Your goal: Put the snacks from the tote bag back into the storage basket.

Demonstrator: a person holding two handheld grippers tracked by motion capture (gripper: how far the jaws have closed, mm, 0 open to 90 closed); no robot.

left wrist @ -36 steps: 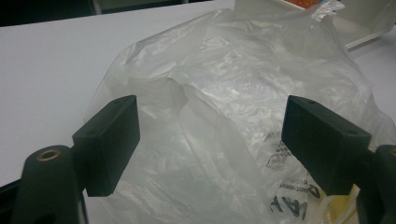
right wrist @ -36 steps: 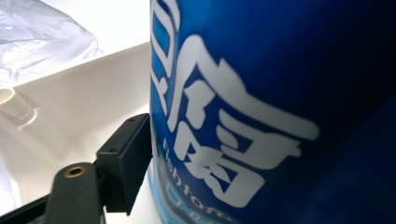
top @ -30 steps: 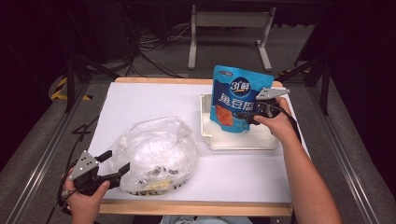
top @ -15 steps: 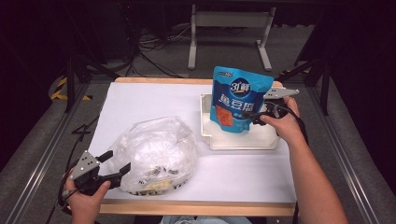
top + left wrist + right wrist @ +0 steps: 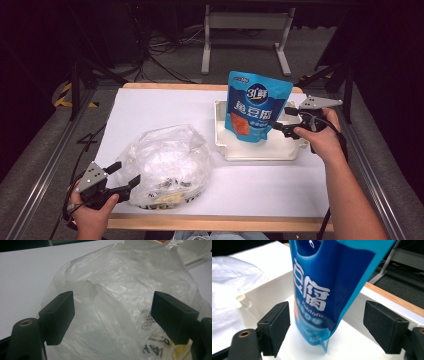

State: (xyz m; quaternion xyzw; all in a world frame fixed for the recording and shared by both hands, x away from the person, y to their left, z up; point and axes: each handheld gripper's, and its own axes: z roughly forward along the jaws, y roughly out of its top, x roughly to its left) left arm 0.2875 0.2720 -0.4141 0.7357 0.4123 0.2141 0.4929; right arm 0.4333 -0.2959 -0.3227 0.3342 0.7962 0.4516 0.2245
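A blue snack pouch (image 5: 257,107) with white print stands upright in a white plastic tray (image 5: 260,152) at the table's right. My right gripper (image 5: 281,119) is open just right of the pouch. In the right gripper view the pouch (image 5: 324,290) rises between the wide-apart jaws of the right gripper (image 5: 327,325), touching neither. A crumpled clear plastic bag (image 5: 165,162) with packets inside lies at the front left. My left gripper (image 5: 126,173) is open at the bag's left edge. In the left gripper view the bag (image 5: 120,285) bulges between the jaws of the left gripper (image 5: 112,317).
White paper (image 5: 160,107) covers the wooden table, bare at the back left. The tray's near wall (image 5: 262,293) carries a small peg. A metal stand (image 5: 245,22) is on the floor beyond the table. The tray's corner (image 5: 192,252) lies behind the bag.
My right gripper has drawn back to the right, away from the pouch's side, and the pouch stays standing in the tray. The left gripper and bag have not moved.
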